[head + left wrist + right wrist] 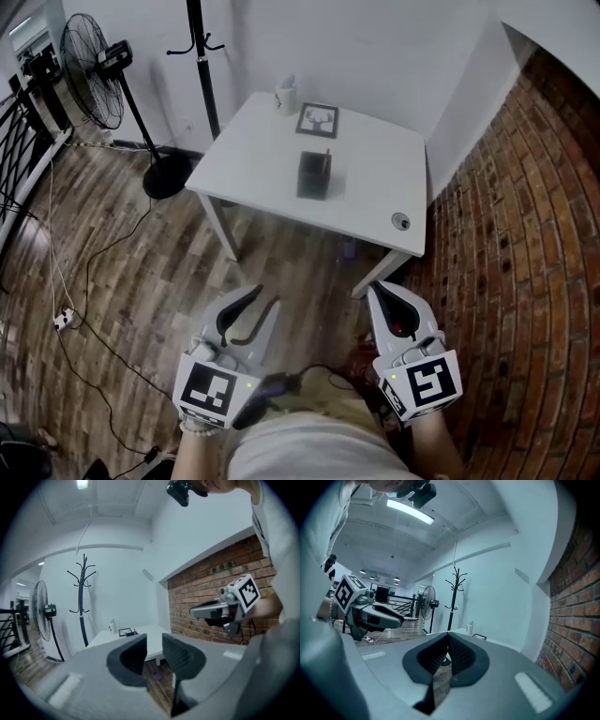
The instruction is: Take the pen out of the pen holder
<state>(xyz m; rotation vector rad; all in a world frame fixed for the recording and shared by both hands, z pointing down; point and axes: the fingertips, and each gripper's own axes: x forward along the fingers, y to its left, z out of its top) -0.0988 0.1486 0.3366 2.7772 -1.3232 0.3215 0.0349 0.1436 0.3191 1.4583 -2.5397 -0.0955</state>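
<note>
Standing pen (327, 159) well beyond tongs (265, 297) (386, 287)

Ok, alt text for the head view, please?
Seen from above, a person holds two grippers over a wooden floor, short of a white table: the left gripper open, the right gripper shut, both empty. On the table stand a dark pen holder with a pen in it, a framed picture and a white cup.

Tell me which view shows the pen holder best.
The head view: the pen holder stands clear on the table, pen visible. The left gripper view shows a tiny dark shape; the right gripper view does not show it.
</note>
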